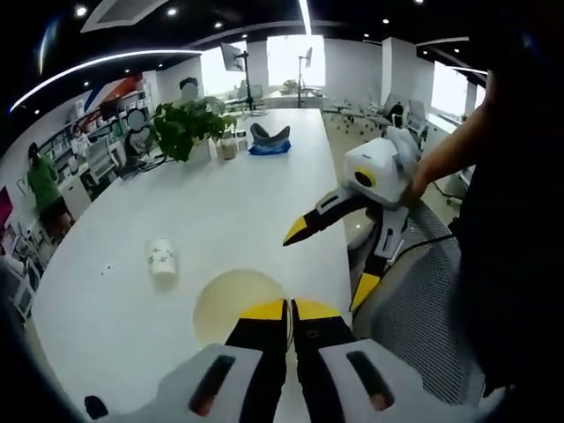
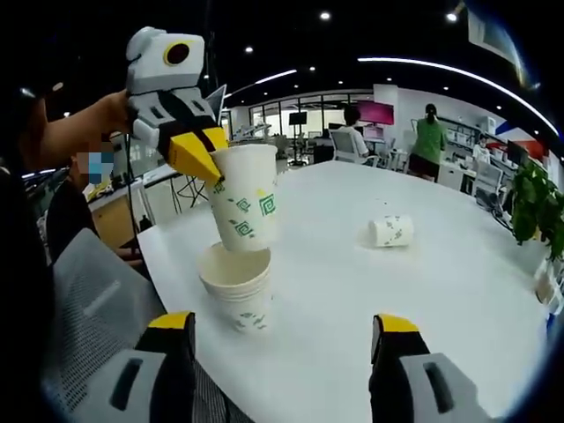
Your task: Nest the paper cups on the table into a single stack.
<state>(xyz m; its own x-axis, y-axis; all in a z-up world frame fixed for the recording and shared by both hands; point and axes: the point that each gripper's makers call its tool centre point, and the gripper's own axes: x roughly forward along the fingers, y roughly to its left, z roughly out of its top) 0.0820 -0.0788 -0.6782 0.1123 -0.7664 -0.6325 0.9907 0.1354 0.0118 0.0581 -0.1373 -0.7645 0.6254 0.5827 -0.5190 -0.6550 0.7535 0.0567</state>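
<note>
A long white table [image 2: 423, 291] runs into an open office with ceiling lights, a plant [image 1: 187, 126] at its far end. Near its edge a stack [image 2: 240, 291] stands upright, mouth up. Above it the left gripper [image 2: 201, 152] pinches a cup [image 2: 245, 198] by the rim, upright, slightly tilted. The right gripper [image 2: 286, 330] gapes wide. Farther right, another cup [image 2: 390, 231] lies sideways.
</note>
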